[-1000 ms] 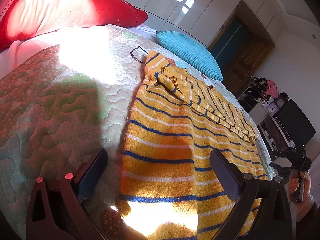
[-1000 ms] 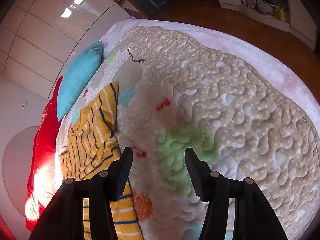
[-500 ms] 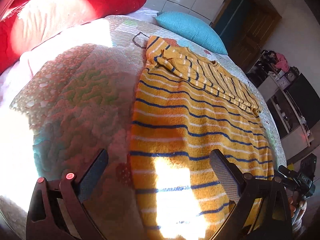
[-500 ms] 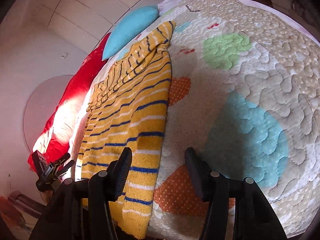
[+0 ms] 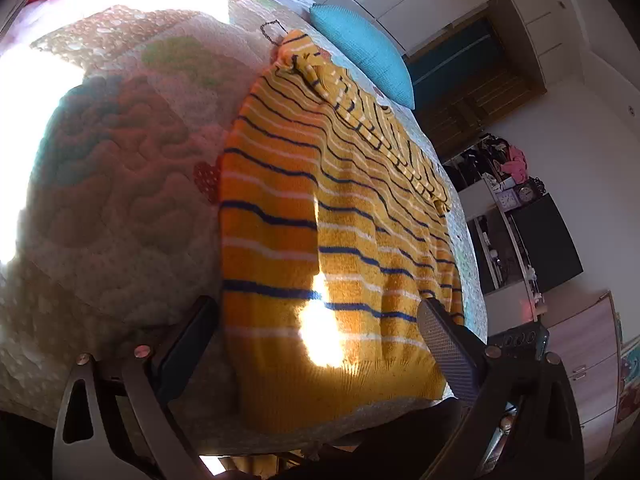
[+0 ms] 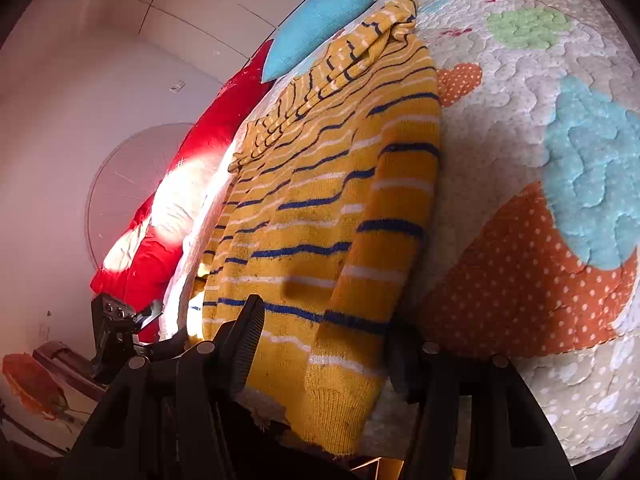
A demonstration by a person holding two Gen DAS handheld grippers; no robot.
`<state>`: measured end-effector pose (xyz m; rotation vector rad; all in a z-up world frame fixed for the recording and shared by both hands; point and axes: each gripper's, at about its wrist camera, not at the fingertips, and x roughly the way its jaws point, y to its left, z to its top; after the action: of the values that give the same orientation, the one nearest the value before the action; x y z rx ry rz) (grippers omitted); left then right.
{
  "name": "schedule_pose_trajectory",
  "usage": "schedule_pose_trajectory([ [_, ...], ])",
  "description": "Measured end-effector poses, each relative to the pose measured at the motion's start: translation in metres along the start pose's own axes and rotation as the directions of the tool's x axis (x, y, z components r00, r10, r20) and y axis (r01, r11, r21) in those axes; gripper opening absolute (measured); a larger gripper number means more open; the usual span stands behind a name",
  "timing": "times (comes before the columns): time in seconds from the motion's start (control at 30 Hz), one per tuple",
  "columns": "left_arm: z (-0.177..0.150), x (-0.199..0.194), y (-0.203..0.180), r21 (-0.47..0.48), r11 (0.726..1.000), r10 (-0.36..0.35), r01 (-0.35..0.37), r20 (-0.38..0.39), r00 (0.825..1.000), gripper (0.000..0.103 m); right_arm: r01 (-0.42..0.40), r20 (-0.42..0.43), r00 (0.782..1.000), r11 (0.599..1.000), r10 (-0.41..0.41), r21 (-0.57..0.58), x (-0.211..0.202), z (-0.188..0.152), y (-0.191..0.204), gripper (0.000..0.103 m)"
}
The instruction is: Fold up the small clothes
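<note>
A yellow sweater (image 5: 320, 216) with blue and white stripes lies flat on the quilted bed (image 5: 112, 184), its sleeves folded across the far end and its hem hanging over the near edge. My left gripper (image 5: 316, 332) hovers open just above the hem, one finger at the left side edge, the other over the right part. In the right wrist view the same sweater (image 6: 332, 208) fills the middle. My right gripper (image 6: 324, 344) stands open over its right hem corner, with the folded side strip between the fingers, pads not pressing.
A turquoise pillow (image 5: 360, 48) and a red pillow (image 6: 200, 160) lie at the head of the bed. A thin dark chain (image 5: 270, 34) rests on the quilt beyond the sweater. Shelves with clutter and a dark screen (image 5: 548, 236) stand right of the bed.
Both grippers swung toward the foot of the bed and now sit at the sweater's hem. The right view turned from bare quilt onto the sweater. Jaw widths look unchanged.
</note>
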<state>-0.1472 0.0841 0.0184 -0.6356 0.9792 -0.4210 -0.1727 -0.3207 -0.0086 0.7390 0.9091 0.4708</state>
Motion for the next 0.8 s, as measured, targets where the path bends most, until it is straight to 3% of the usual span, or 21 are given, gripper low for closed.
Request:
schedule_pose_trajectory([
  [0.07,-0.009,0.006,-0.011,0.044,0.998,0.037,-0.037,0.01,0.999,0.098,-0.039,-0.017,0.999,0.999,0.039,0.012,0.004,-0.006,0.001,0.061],
  [0.13,-0.016,0.008,-0.019,0.064,0.997,0.051,-0.051,0.005,0.999,0.088,-0.065,-0.031,0.997,0.998,0.066,0.024,0.007,-0.011,0.0,0.061],
  [0.2,-0.02,0.012,-0.021,0.057,0.998,0.041,-0.039,-0.025,0.999,0.062,-0.093,-0.052,0.994,0.995,0.095,0.04,0.01,-0.019,-0.001,0.06],
  [0.27,-0.022,0.013,-0.019,0.054,0.997,0.056,-0.054,-0.034,0.998,0.049,-0.099,-0.064,0.993,0.994,0.102,0.048,0.014,-0.027,-0.001,0.059],
  [0.4,-0.019,0.012,-0.006,-0.017,1.0,0.012,-0.013,-0.043,0.999,0.047,-0.089,-0.071,0.993,0.994,0.093,0.057,0.019,-0.034,-0.003,0.051],
  [0.47,-0.015,0.015,-0.002,-0.056,0.998,-0.009,0.006,-0.051,0.999,0.047,-0.076,-0.069,0.994,0.995,0.081,0.069,0.021,-0.033,-0.006,0.028],
  [0.53,-0.011,0.017,0.0,-0.087,0.996,-0.018,0.013,-0.057,0.998,0.047,-0.058,-0.07,0.995,0.992,0.066,0.115,0.022,-0.03,-0.014,0.013],
  [0.57,-0.01,0.017,0.002,-0.101,0.995,-0.011,0.004,-0.06,0.998,0.039,-0.076,-0.068,0.994,0.986,0.087,0.148,0.023,-0.031,-0.019,0.012],
  [0.6,-0.008,0.018,0.003,-0.112,0.993,0.018,-0.025,-0.063,0.998,0.007,-0.095,-0.062,0.992,0.98,0.107,0.174,0.022,-0.031,-0.023,0.012],
  [0.63,-0.006,0.019,0.006,-0.123,0.991,0.04,-0.049,-0.075,0.996,0.008,-0.099,-0.061,0.992,0.978,0.111,0.181,0.021,-0.032,-0.024,0.011],
  [0.7,-0.007,0.014,0.011,-0.169,0.985,0.016,-0.028,-0.068,0.998,0.007,-0.092,-0.067,0.992,0.984,0.103,0.15,0.015,-0.034,-0.018,0.01],
  [0.8,-0.013,-0.004,0.001,-0.128,0.991,0.045,-0.05,-0.038,0.998,0.007,-0.101,-0.07,0.992,0.993,0.105,0.058,-0.004,-0.038,0.004,0.009],
])
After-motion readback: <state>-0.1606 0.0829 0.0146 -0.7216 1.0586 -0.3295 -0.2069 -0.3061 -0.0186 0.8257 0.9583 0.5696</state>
